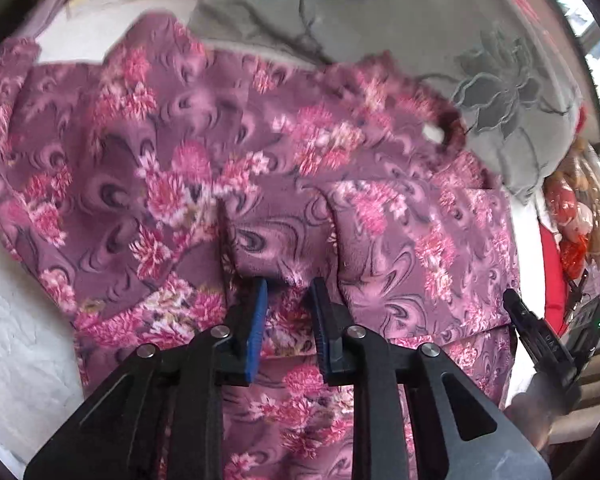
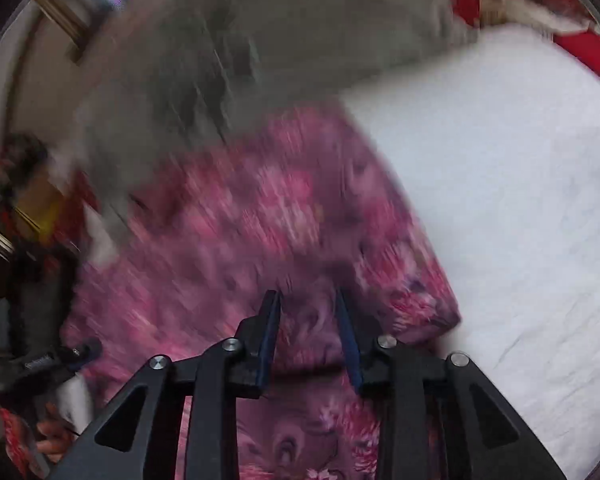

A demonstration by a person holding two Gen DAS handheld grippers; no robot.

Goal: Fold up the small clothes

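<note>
Lying spread on the white sheet (image 2: 520,180), on the near side of the grey patterned cover (image 1: 380,20), with its far edge touching or just overlapping that cover: the purple floral garment (image 1: 140,160). Running, by the look of it, with its long axis roughly along the grey cover's near edge, though not certain with so much of it cut off. Holding the left gripper (image 1: 290,284) tipped down over the cloth on the side away from the grey cover, jaws standing narrowly apart, pads not pressing anything. Rising just ahead of the tips, towards the grey cover: a small raised ridge of fabric, apparently free of the pads. Keeping the right gripper (image 2: 308,294) over the garment's corner, also on the near side of the grey cover, jaws a little wider and gripping nothing visible. Judging the left gripper the nearer to that ridge, and so the likelier to pinch it and carry a fold across. Being lost to heavy motion blur: most of the right wrist view, including the garment's edges and seams. Being cut off by the gripper bodies in both views: the near hem. Not showing clearly: which parts are sleeves, collar or body, or how many layers are already stacked.
</note>
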